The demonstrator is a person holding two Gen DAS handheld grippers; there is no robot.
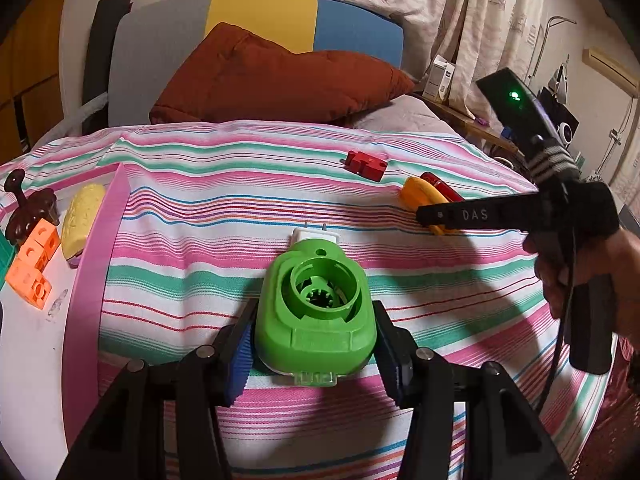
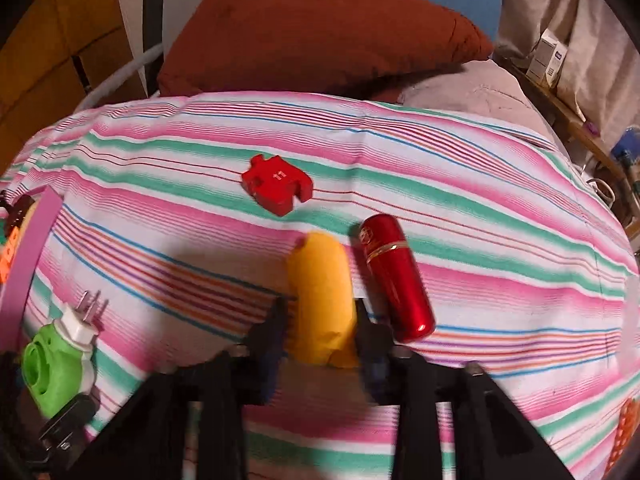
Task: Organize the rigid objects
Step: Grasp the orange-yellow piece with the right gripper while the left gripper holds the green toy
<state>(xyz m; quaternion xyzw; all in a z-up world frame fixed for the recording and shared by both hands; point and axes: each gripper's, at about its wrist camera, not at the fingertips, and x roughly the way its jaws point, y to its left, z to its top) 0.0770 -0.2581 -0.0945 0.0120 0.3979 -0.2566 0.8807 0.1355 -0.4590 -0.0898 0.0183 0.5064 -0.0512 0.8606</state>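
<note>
Nearest the left wrist camera, the left gripper (image 1: 314, 344) has its blue-padded fingers (image 1: 240, 356) narrowed onto the sides of a bright green plastic plug-in device with a white pronged end (image 1: 316, 304), which sits on the pink, green and white striped bedcover (image 1: 240, 184); no writing shows on the device. Taking that green device as the landmark, the pink-rimmed white tray (image 1: 96, 264) lies to its left and holds orange plastic linking cubes (image 1: 34, 264), a pale yellow toy corn cob (image 1: 80, 220) and a dark brown toy figure (image 1: 26, 212). Beyond the device and to its right rests a red plastic puzzle-shaped block (image 2: 278, 188), marked "11" in white. Further right of the device, the right gripper (image 2: 322, 320), whose arm reads "DAS" in the left wrist view, closes its fingers against both sides of a yellow-orange rounded toy (image 2: 320, 300), gripping it low on the bedcover. Just beside that toy, on the side away from the device, lies a glossy red metal cylinder with a gold band (image 2: 394, 276); its small emblem is too blurred to read.
</note>
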